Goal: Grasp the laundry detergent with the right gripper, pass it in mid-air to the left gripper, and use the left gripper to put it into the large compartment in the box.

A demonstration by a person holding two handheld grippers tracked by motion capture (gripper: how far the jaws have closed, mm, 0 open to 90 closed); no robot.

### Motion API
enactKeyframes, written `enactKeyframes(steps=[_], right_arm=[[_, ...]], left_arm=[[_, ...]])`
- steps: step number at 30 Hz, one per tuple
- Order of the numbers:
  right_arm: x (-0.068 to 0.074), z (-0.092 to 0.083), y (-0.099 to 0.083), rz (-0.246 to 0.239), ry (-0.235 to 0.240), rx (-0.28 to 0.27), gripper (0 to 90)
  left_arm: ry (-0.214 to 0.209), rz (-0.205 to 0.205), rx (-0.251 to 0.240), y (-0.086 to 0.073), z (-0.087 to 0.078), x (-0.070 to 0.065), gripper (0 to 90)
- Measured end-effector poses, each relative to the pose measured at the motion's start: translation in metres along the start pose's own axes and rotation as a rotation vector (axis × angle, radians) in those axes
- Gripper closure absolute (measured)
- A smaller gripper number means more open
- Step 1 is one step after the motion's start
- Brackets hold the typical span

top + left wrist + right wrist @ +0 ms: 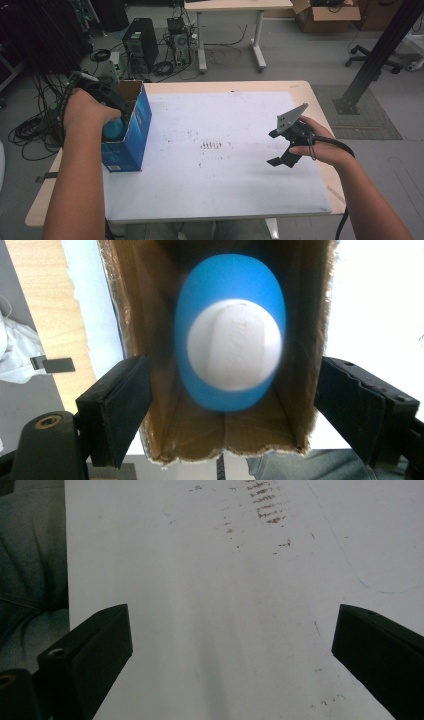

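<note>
Left gripper (225, 405), jaws wide and clear of blue bottle (231, 340) inside box (300, 365) mid-frame: withdraw straight up, avoiding cardboard walls; right gripper (232, 645) open, empty.

The left hand (90, 111) holds the left gripper (116, 107) at the table's left side, pointing steeply down, its jaws spread wide with nothing pressed between the pads. The left forearm runs up from the bottom edge. The right hand (320, 145) holds the right gripper (282, 150) above the table, tilted down and leftward, jaws wide apart.
</note>
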State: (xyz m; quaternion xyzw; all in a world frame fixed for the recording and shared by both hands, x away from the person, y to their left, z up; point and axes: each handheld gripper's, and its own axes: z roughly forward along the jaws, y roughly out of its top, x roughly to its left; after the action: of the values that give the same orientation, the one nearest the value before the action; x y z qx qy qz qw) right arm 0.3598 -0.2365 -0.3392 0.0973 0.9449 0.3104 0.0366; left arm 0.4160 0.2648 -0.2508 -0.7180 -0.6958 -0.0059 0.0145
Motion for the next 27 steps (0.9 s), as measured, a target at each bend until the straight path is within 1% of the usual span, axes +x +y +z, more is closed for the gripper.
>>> enactKeyframes(steps=[5,9,17,19,24,27], right_arm=[[0.002,-0.002,0.0,-0.001,0.0,-0.003,3.0],[0.003,-0.004,0.0,-0.005,-0.001,-0.008,3.0],[0.007,-0.01,0.001,-0.013,-0.007,-0.011,3.0],[0.008,-0.012,0.002,-0.012,-0.008,-0.011,3.0],[0.01,-0.017,0.003,-0.016,-0.01,-0.011,3.0],[0.01,-0.02,0.005,-0.021,-0.017,-0.008,3.1]], left_arm=[[0.001,0.009,-0.012,-0.004,-0.008,-0.002,12.7],[0.003,0.026,-0.017,-0.009,-0.015,-0.007,9.5],[0.018,0.082,-0.038,-0.018,-0.032,-0.022,0.6],[0.013,0.09,-0.05,-0.02,-0.038,-0.025,0.2],[0.026,0.161,-0.087,-0.027,-0.054,-0.041,0.2],[0.023,0.218,-0.098,-0.03,-0.065,-0.052,0.2]])
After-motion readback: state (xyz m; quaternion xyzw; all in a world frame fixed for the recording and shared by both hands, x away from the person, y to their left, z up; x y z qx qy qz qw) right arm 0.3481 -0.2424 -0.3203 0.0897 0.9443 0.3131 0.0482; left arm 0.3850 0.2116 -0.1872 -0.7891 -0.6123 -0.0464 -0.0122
